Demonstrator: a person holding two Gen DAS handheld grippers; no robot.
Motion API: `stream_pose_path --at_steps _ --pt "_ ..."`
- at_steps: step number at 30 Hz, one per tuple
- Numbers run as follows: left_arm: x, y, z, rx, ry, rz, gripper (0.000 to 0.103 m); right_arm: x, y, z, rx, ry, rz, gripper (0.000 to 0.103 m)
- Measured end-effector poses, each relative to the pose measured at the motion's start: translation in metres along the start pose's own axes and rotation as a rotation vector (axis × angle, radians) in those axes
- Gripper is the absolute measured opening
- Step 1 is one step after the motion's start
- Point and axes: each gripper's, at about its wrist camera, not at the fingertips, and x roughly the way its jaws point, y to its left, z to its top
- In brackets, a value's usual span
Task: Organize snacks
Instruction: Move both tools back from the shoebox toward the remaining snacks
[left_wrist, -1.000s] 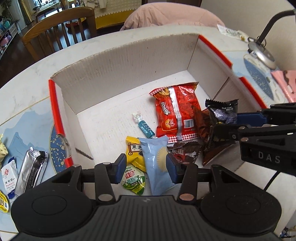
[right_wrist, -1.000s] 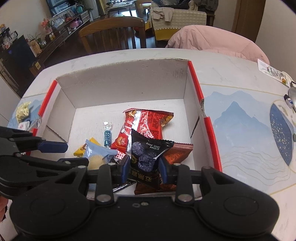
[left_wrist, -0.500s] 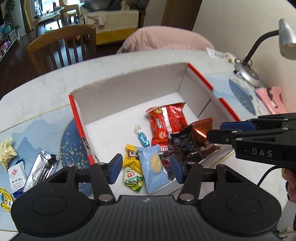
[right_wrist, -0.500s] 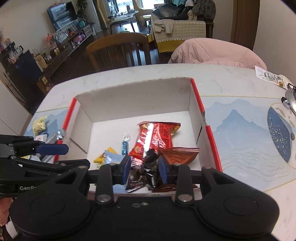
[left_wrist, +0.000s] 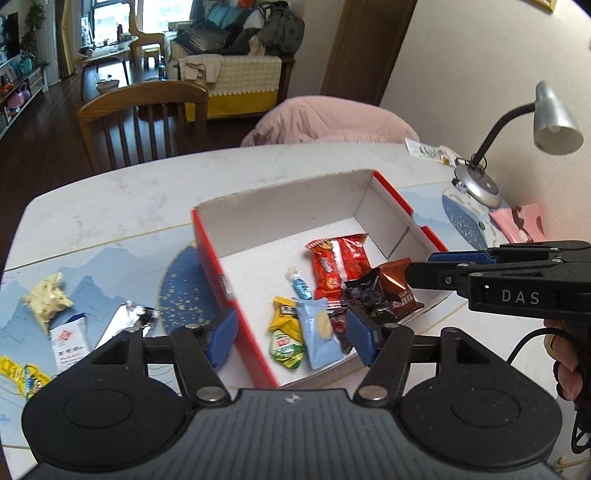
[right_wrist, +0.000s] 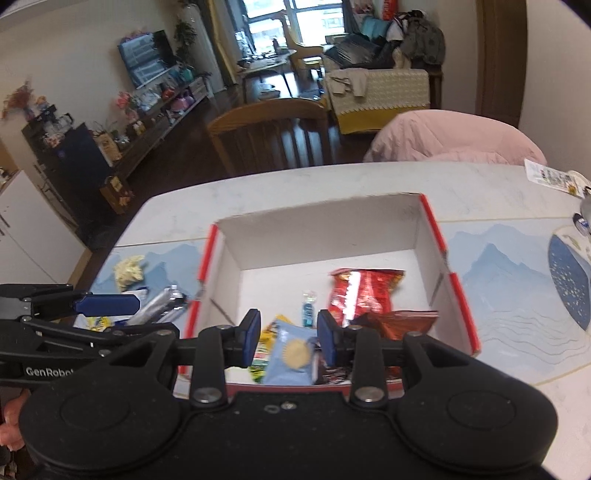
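A white cardboard box with red edges (left_wrist: 236, 295) (right_wrist: 432, 229) stands on the table and holds several snacks: a red packet (left_wrist: 340, 264) (right_wrist: 364, 291), a brown packet (left_wrist: 400, 291), a black packet (left_wrist: 365, 295), a light blue packet (left_wrist: 319, 332) (right_wrist: 291, 352), yellow and green packets and a small blue candy (left_wrist: 301, 288). My left gripper (left_wrist: 291, 339) is open and empty above the box's near left corner. My right gripper (right_wrist: 288, 338) is open and empty above the box's near edge.
Loose snacks lie on the table left of the box: a pale yellow one (left_wrist: 48, 295) (right_wrist: 127, 271), a white packet (left_wrist: 70, 341), a silver packet (left_wrist: 123, 323) (right_wrist: 159, 306) and a yellow one (left_wrist: 22, 373). A desk lamp (left_wrist: 476, 184) stands at the right. A wooden chair (left_wrist: 144, 122) is beyond the table.
My right gripper let go of the black packet, which now lies in the box. Both grippers pulled back and up from the box.
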Motion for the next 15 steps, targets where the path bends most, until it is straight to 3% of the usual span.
stream_pose_path --at_steps 5,15 --pt "-0.022 0.025 -0.013 -0.019 -0.021 0.011 0.065 0.0 0.02 -0.001 -0.007 0.006 0.06 0.033" --pt "-0.062 0.102 -0.041 -0.112 -0.062 0.077 0.065 0.009 0.081 -0.007 -0.067 0.006 0.088 0.036"
